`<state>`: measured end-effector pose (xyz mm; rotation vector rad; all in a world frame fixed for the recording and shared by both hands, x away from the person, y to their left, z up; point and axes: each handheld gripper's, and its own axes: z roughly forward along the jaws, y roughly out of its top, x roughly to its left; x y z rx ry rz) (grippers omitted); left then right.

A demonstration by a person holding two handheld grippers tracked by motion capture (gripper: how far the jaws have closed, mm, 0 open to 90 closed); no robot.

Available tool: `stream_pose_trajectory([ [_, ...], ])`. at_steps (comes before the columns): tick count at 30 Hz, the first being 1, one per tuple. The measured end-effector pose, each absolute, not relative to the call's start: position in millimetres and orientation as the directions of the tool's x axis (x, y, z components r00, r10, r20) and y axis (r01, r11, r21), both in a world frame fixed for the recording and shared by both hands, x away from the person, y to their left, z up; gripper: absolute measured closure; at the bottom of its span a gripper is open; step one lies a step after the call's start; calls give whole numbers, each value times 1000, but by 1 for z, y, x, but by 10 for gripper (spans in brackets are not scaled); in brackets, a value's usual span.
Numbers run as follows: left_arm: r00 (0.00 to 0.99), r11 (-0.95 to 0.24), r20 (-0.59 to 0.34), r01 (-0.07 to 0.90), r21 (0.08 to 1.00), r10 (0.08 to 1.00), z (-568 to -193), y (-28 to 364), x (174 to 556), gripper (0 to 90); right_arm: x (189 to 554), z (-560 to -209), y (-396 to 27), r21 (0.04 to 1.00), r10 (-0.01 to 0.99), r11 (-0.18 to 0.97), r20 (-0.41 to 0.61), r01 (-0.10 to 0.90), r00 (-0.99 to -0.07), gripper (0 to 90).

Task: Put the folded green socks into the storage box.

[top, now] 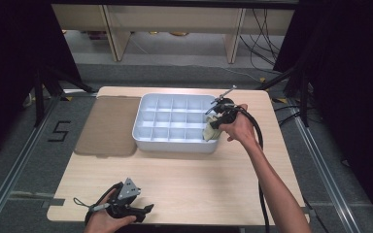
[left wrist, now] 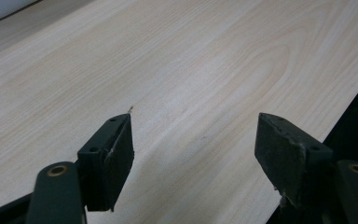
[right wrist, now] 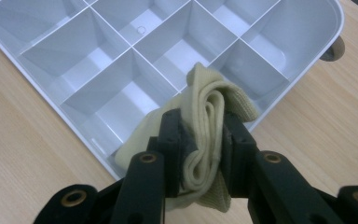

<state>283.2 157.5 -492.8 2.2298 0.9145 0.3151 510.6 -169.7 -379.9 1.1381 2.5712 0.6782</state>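
A pale grey divided tray (top: 142,137) with several compartments stands on the wooden table (top: 189,174) at the middle back. My right gripper (top: 212,121) hangs over the tray's near right corner, shut on a folded cream sock (top: 208,131). Seen from the right gripper view, the sock (right wrist: 214,100) is pinched between the two black jaws of that gripper (right wrist: 204,154) and bulges out above them, over the tray's corner compartments (right wrist: 116,112). My left gripper (top: 137,211) rests low at the table's near left edge, held in a hand. Its jaws (left wrist: 193,154) stand open above bare wood.
A brown mat (top: 109,125) lies flat just left of the tray. Black cables trail along the right forearm (top: 260,145). Wooden furniture legs and floor rails lie beyond and beside the table. The table edge drops off close behind the left gripper (left wrist: 354,107).
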Motion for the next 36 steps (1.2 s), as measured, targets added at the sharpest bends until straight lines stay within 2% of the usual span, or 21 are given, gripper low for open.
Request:
stream_pose_trajectory([
  [5, 722, -506, -44, 525, 685, 690, -493, 157, 283, 274, 513, -386, -167, 493, 749, 586, -28, 643, -662, 733],
  [7, 732, -523, -22, 507, 685, 681, -493, 158, 284, 274, 515, -389, -167, 485, 748, 598, -51, 638, -662, 733],
  [15, 725, -510, -39, 521, 684, 688, -494, 157, 283, 274, 517, -398, -158, 458, 718, 648, -101, 608, -689, 732],
  [19, 733, -524, -26, 509, 683, 679, -493, 157, 284, 274, 516, -403, -153, 439, 724, 647, -95, 624, -683, 732],
  [20, 730, -539, 8, 497, 680, 683, -493, 159, 285, 274, 517, -405, -153, 436, 718, 654, -100, 618, -689, 732],
  [23, 726, -512, -39, 521, 683, 686, -494, 157, 283, 274, 517, -409, -153, 431, 716, 657, -99, 618, -691, 732],
  [25, 735, -529, -20, 507, 681, 678, -494, 158, 285, 274, 517, -414, -152, 424, 712, 662, -97, 618, -696, 732],
  [36, 735, -518, -42, 517, 681, 677, -495, 156, 283, 274, 518, -429, -149, 383, 691, 691, -100, 613, -716, 729],
])
